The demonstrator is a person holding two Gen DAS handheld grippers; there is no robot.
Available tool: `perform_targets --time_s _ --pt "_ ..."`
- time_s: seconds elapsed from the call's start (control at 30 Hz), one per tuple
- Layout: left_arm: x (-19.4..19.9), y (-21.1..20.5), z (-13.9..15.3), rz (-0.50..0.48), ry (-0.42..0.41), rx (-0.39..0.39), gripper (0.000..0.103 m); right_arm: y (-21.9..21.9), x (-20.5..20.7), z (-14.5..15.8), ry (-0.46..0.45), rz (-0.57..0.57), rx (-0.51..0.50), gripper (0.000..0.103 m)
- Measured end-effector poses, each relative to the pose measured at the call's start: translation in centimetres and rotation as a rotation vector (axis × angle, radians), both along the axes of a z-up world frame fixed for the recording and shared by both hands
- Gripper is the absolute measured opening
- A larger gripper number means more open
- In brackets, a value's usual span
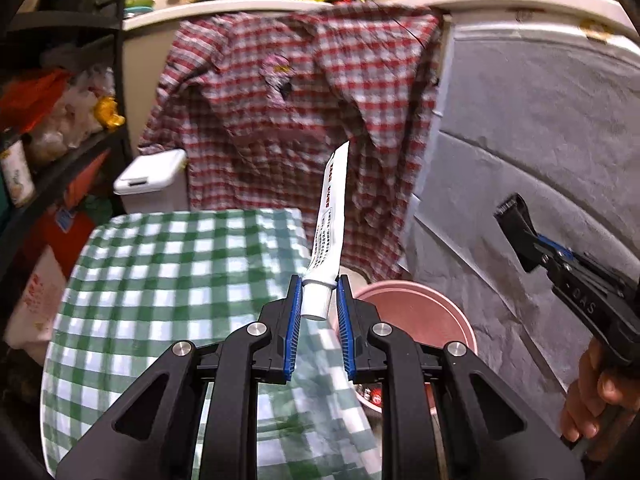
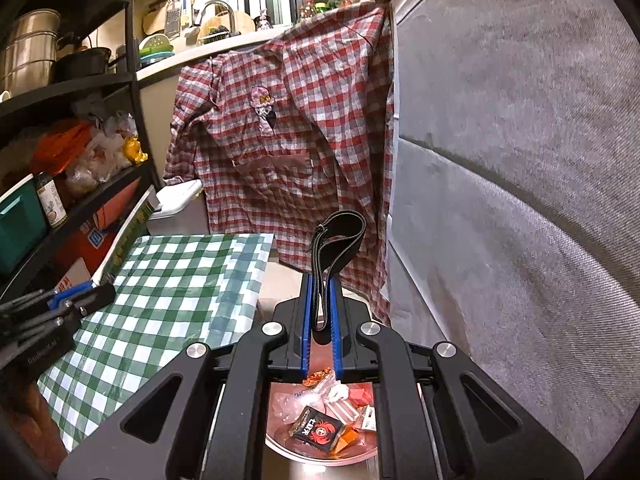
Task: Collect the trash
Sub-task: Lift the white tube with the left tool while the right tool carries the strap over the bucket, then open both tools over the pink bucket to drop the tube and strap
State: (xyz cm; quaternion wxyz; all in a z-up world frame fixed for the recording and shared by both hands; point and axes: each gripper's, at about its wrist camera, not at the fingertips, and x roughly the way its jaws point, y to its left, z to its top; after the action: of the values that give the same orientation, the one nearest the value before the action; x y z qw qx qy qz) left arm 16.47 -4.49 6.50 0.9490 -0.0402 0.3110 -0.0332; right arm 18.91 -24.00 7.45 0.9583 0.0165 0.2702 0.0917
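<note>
My left gripper (image 1: pixel 318 286) is shut on a white tube (image 1: pixel 330 216) with red and black print, held by its cap end and pointing up, above the edge of the green checked table (image 1: pixel 160 280). A pink bin (image 1: pixel 420 316) stands just right of it, below. My right gripper (image 2: pixel 321 280) is shut on a black elastic band (image 2: pixel 340 240) that loops up from the jaws. It hangs over the pink bin (image 2: pixel 280 436), which holds several wrappers (image 2: pixel 316 428). The right gripper also shows at the right of the left wrist view (image 1: pixel 516 220).
A red plaid shirt (image 1: pixel 288 100) hangs from a counter behind the table. A grey padded wall (image 2: pixel 520 160) runs along the right. A black shelf rack (image 2: pixel 80 120) with pots, bags and boxes stands left. A white lidded bin (image 1: pixel 152 180) sits behind the table.
</note>
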Motion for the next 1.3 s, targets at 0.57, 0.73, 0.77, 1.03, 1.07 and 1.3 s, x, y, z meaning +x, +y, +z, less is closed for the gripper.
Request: perform_targets --time_s 0.57,0.73,0.77,1.03,1.07,1.3 --pt "2.6 -5.7 -4.4 -0.143 0.105 0.044 0.018 -0.7 1.8 -1.6 0.058 -0.019 -0.006 0.013" --pt "3.3 -6.7 -4.7 -0.147 0.115 0.044 0.020 -0.9 2.2 -1.9 0.071 -0.044 -0.011 0.034" --pt "3.4 -6.8 -4.7 -0.149 0.116 0.041 0.025 -0.9 2.2 -1.8 0.069 -0.049 -0.015 0.036" --pt "2.8 -6.2 -4.1 -0.151 0.096 0.049 0.034 -1.4 1.8 -1.2 0.050 -0.082 -0.022 0.044" --pt "2.5 -6.0 -3.7 -0.149 0.090 0.049 0.034 -1.5 1.6 -1.1 0.045 -0.085 -0.022 0.046" --pt "-0.8 -4.0 -0.6 -0.114 0.024 0.028 0.047 -1.0 -2.6 1.7 -0.060 -0.097 -0.050 0.068"
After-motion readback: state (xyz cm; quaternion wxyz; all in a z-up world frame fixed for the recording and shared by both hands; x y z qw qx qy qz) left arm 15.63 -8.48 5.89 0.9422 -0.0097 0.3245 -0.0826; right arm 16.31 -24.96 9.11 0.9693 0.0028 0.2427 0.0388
